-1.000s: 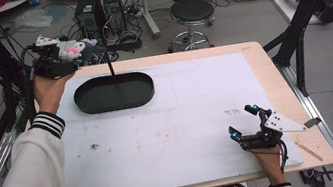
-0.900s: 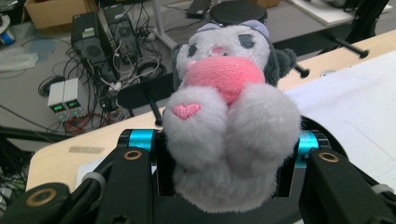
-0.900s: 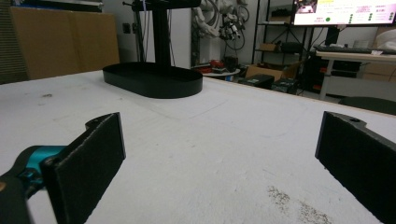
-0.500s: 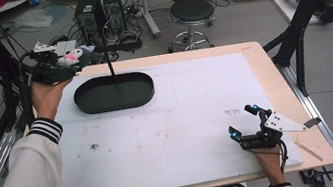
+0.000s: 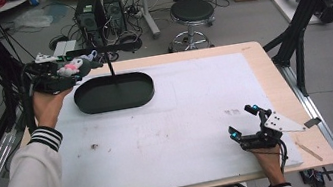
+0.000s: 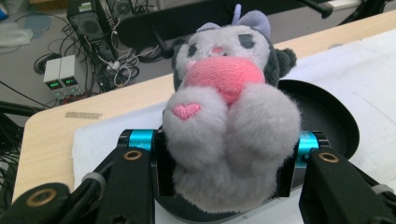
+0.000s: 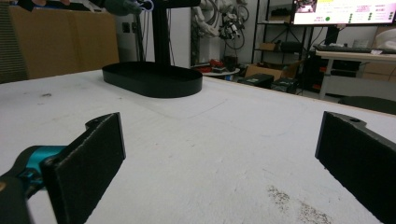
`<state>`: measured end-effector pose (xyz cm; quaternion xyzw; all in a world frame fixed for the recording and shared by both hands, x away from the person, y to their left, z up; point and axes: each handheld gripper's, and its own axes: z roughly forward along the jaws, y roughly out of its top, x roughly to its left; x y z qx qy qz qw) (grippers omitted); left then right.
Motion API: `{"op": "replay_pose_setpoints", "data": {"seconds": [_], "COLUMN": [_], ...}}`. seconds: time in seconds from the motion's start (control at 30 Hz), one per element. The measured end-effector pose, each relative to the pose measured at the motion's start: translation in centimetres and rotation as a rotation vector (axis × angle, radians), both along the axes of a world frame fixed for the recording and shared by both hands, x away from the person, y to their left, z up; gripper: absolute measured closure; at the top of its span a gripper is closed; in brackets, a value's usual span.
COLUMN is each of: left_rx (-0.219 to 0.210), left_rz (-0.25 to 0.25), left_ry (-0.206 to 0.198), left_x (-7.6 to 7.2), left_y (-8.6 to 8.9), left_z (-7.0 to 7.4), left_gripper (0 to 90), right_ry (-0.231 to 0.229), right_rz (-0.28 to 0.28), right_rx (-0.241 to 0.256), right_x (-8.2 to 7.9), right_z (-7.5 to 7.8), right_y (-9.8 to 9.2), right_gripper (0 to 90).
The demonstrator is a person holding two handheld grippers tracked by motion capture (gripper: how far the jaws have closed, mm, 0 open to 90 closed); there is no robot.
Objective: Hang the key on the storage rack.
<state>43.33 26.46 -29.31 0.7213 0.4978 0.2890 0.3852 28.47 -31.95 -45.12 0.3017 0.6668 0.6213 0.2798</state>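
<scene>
My left gripper (image 5: 74,67) is shut on a grey and pink plush toy (image 6: 231,100), held in the air at the far left of the table, just beside the left end of the black oval tray (image 5: 114,92). The plush toy (image 5: 71,66) faces the camera in the left gripper view, with the tray (image 6: 327,116) behind and under it. A black post with a crossbar (image 5: 110,62) rises from the tray. My right gripper (image 5: 243,122) rests open near the table's front right, its jaws wide apart over the white mat. The tray (image 7: 152,79) lies far ahead of it.
A white mat (image 5: 184,121) covers most of the wooden table (image 5: 273,76). A stool (image 5: 191,13), computer towers (image 5: 95,8) and cables stand on the floor beyond the far edge. Black frame struts (image 5: 304,16) rise at the right.
My left gripper has carried the plush toy rightward and a little forward, from off the table's far left corner toward the tray's left end. The right gripper has stayed still.
</scene>
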Motion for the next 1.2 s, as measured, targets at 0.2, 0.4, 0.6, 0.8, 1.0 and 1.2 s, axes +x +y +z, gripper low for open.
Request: {"op": "replay_pose_setpoints", "data": {"seconds": [0.2, 0.4, 0.6, 0.8, 1.0, 1.2], "left_rx": [0.014, 0.006, 0.005, 0.005, -0.018, -0.056], "left_rz": [0.002, 0.006, 0.004, -0.005, -0.001, -0.074], "left_ry": [0.021, 0.029, 0.036, 0.05, 0.053, 0.045], "left_x": [0.0, 0.3, 1.0, 2.0, 2.9, 3.3], "left_y": [0.1, 0.0, -0.6, -0.9, -1.0, -0.5], "left_z": [-0.8, -1.8, -2.6, -3.5, -4.4, -5.0], "left_gripper": [56.1, 56.1, 56.1, 56.0, 56.0, 50.1], "right_ry": [0.0, 0.0, 0.002, -0.002, 0.007, 0.009], "right_rz": [0.001, 0.0, 0.0, 0.002, 0.002, 0.003], "right_rx": [0.001, 0.0, 0.001, 0.004, 0.01, 0.011], "right_x": [0.0, 0.0, 0.0, 0.0, 0.0, 0.0], "right_z": [0.0, 0.0, 0.0, 0.0, 0.0, 0.0], "right_y": [0.0, 0.0, 0.0, 0.0, 0.0, 0.0], "right_gripper": [0.5, 0.5, 0.5, 0.5, 0.5, 0.5]}}
